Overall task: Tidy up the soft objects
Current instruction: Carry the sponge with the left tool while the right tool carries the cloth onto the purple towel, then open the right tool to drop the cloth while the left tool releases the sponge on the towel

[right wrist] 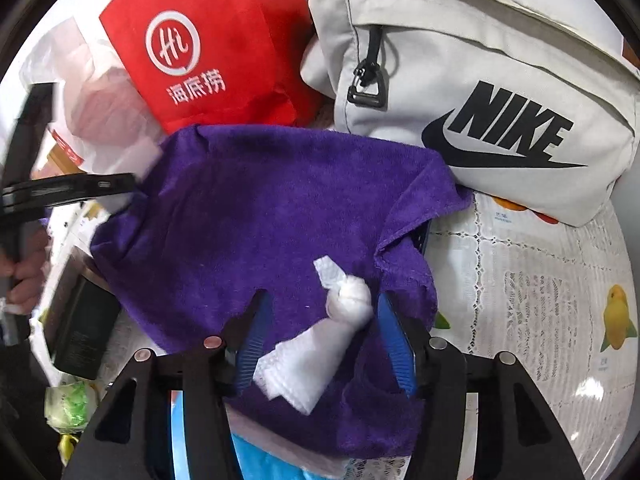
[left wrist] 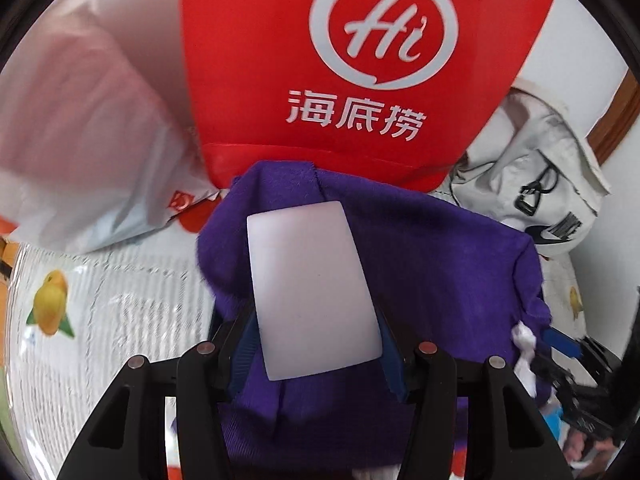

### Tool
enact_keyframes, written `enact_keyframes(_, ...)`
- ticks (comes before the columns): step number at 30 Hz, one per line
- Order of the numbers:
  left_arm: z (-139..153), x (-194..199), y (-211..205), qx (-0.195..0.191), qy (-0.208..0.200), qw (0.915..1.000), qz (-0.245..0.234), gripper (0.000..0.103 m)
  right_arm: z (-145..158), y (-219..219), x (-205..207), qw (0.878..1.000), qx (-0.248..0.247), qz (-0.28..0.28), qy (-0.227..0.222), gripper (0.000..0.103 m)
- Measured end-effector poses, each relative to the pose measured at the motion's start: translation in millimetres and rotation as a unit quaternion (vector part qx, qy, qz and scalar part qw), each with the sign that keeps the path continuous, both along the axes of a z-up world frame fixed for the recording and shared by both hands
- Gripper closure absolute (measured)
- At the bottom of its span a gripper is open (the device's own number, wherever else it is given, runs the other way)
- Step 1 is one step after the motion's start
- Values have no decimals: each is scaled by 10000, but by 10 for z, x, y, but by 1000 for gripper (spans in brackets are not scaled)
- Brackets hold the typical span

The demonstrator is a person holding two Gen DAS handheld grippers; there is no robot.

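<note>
- The left gripper [left wrist: 316,300] is clenched on a fold of the purple terry towel [left wrist: 440,264]: in the left wrist view the cloth bunches up between its blue-lined fingers, and a white translucent rectangular pad [left wrist: 312,296] lies flat over the fold between them.
- The right gripper [right wrist: 320,320] stands released: its blue ribbed fingers [right wrist: 394,340] are spread apart over the towel [right wrist: 248,208], and a knotted white gauze-like bundle [right wrist: 344,308] lies loose on the cloth between them, close to the right-hand finger; I cannot tell whether it touches it.
- Only the right wrist view shows the towel's spread: it lies draped across the middle of the white lace-patterned tablecloth with yellow fruit prints [right wrist: 540,300], its far edge against the red paper bag with a white "Hi" logo [right wrist: 208,52].
- That view also shows the left gripper from the side, a dark jaw [right wrist: 80,188] biting the towel's left corner, with the person's hand [right wrist: 24,276] behind it.
- The left wrist view shows the right gripper only as a dark shape at the lower right edge, beside the white bundle [left wrist: 524,344].
- The off-white fabric bag with a black Nike logo [right wrist: 500,80] lies to the right of the red bag [left wrist: 360,60], touching the towel's far right corner.
- A white plastic bag [left wrist: 88,120] sits left of the red bag.
- A black flat box [right wrist: 80,328] shows left of the towel only in the right wrist view.
</note>
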State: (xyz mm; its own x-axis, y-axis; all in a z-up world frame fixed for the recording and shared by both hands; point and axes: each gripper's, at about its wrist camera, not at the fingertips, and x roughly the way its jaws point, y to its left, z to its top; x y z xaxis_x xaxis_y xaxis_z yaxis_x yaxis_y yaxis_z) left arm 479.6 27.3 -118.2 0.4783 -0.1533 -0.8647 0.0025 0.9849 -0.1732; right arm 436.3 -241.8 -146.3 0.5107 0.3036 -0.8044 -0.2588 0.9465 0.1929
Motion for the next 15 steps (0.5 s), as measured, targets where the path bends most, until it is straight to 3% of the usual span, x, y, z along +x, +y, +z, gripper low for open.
enact_keyframes(12, -210, 278, -196, 247, 243, 9994, 30, 49, 244, -70, -246, 9993, -18, -103, -354, 44)
enact_keyframes(15, -203, 297, -209, 282, 276, 9992, 59, 29, 293, -125, -278, 9990, 113, -217, -367, 44)
